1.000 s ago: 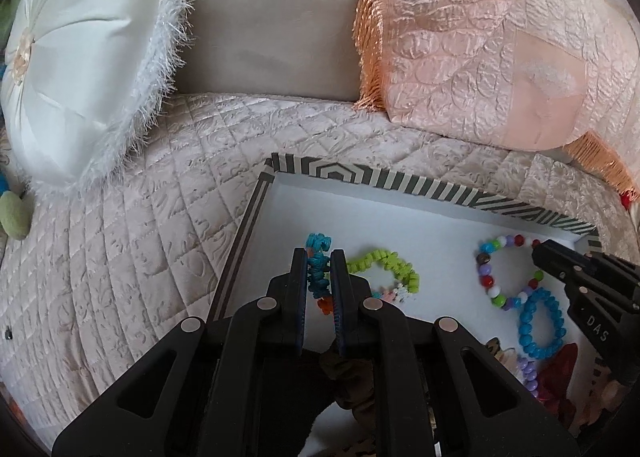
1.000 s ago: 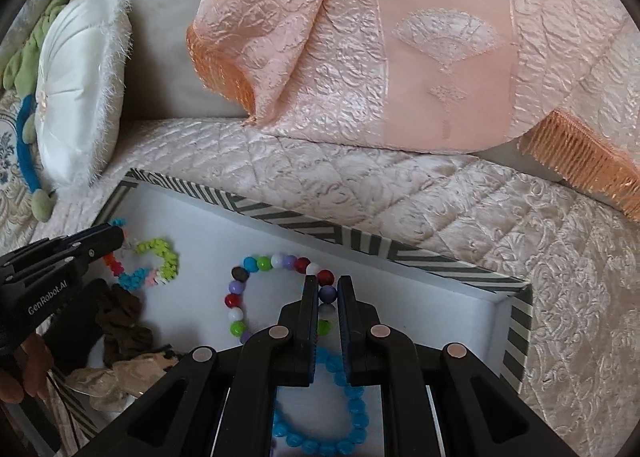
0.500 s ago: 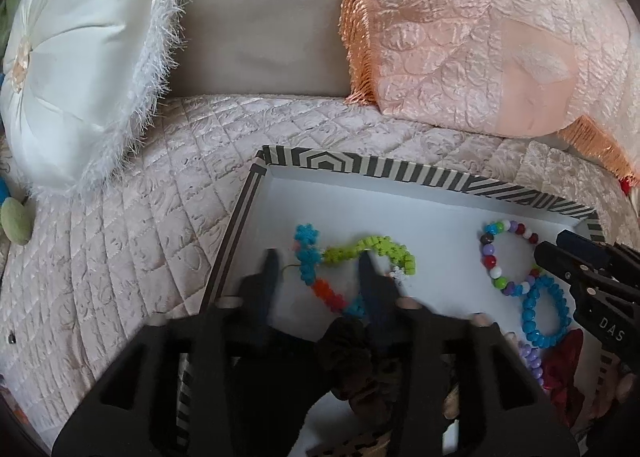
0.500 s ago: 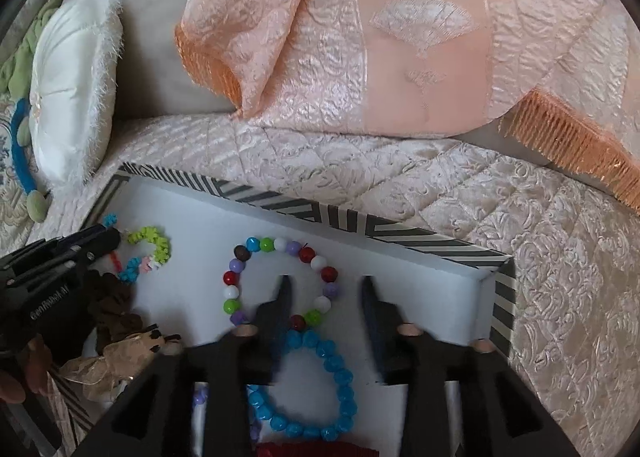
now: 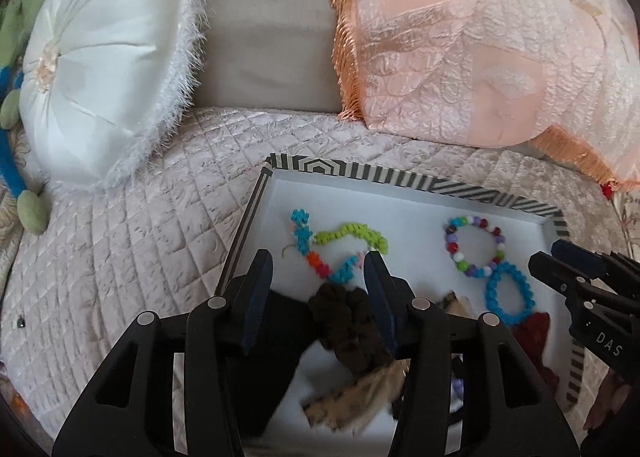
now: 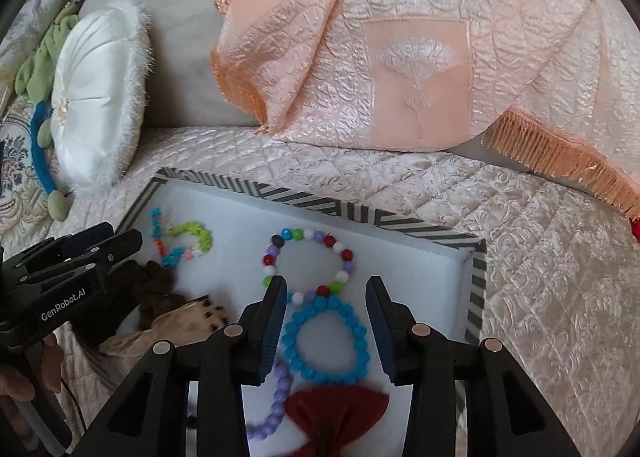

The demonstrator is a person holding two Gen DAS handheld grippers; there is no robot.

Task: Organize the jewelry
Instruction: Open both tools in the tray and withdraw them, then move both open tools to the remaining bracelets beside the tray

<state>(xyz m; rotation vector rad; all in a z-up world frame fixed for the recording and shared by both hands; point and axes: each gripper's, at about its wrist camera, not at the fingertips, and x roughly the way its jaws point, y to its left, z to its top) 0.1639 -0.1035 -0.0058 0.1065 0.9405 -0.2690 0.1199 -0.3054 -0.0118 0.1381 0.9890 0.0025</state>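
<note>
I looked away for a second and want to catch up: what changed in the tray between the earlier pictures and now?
Both grippers opened. The left gripper, shut on the multicolored flower-bead bracelet a second ago, let it go; it now lies spread on the tray. The right gripper, shut near the round-bead bracelet, opened and now straddles the blue bracelet. The bracelets on the right, the scrunchies and the tray kept their places.

In my white tray with the black-and-cream striped rim [image 6: 404,226] lie four bead pieces. A multicoloured round-bead bracelet [image 6: 308,266] lies flat, touching a sky-blue bead bracelet [image 6: 326,339] below it. A loose strand of green, turquoise and orange beads [image 5: 334,247] curls at the left. A lilac bead strand [image 6: 276,405] trails lower down.
</note>
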